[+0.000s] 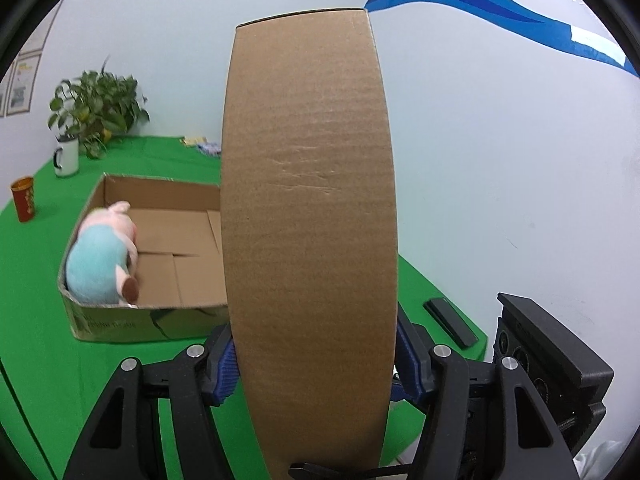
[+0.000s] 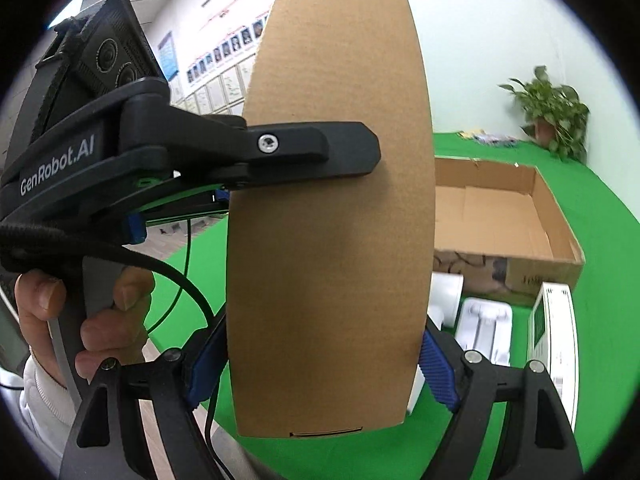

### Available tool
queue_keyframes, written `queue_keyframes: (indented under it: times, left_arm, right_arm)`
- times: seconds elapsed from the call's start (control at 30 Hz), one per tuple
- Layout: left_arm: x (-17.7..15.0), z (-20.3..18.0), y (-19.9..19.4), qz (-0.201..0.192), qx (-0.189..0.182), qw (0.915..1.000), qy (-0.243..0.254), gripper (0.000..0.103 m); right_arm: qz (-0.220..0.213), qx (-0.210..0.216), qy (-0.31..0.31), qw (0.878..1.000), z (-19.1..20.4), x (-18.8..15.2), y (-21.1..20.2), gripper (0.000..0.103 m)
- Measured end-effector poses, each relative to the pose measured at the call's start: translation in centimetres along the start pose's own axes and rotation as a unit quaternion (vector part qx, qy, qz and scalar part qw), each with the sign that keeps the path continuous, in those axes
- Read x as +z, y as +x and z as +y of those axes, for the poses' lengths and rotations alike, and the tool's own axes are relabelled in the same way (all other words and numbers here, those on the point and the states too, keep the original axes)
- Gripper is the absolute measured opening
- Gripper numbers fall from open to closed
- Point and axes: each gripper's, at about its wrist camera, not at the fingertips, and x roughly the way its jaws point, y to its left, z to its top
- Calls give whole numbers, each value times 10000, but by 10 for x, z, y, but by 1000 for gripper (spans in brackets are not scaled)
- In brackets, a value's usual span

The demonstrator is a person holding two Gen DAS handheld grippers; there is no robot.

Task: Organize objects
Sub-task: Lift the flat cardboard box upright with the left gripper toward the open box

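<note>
While both wrist views are filling with the same tall brown carton [image 1: 308,216], only the left view is showing the plush pig [image 1: 105,254] lying in the open tray box [image 1: 120,324] left of the carton. The right view alone is showing the white items [image 2: 486,328] in front of that box. The left gripper [image 1: 316,364] is clamping the carton's sides, and the right gripper [image 2: 322,368] is squeezing it too. The carton is standing upright above the green table [image 1: 32,280], plain and lightly creased. A black phone [image 1: 450,322] is lying right of the carton near the table's edge.
</note>
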Motion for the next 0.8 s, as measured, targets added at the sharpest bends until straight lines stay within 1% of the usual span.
queue_keyframes:
  times: [0.07,0.1,0.17,0.2,0.27,0.37,0.47,0.8]
  left_arm:
    - [1,-14,-13,-69,51,10000,42,60]
    - [-7,-6,-11,-82,55,9999,55,60]
    - [-7,-7,-15,-101,67,9999,32,60]
    - [-12,-4,-18,-111,65,9999,14,60]
    - [-14,15,-15,-128,44,9999,-51,60]
    - [-15,26,-14,-170,45,9998,-132,60]
    - [-13,43,-2,-208,80,9996,-192,60]
    - [-9,76,14,-254,136,9989,-357,60]
  right_arm:
    - [-36,87,-49,9999,-3,4,3,83]
    - [-41,103,-66,9999,-3,5,4,83]
    - [-22,118,-97,9999,-5,8,7,83]
    - [-4,126,-110,9999,-5,10,10,83]
    - [35,127,-148,9998,-5,13,14,83]
    - [104,126,-190,9997,-4,18,22,83]
    - [146,135,-213,9996,-2,22,27,83]
    - [271,164,-275,9991,0,34,50,83]
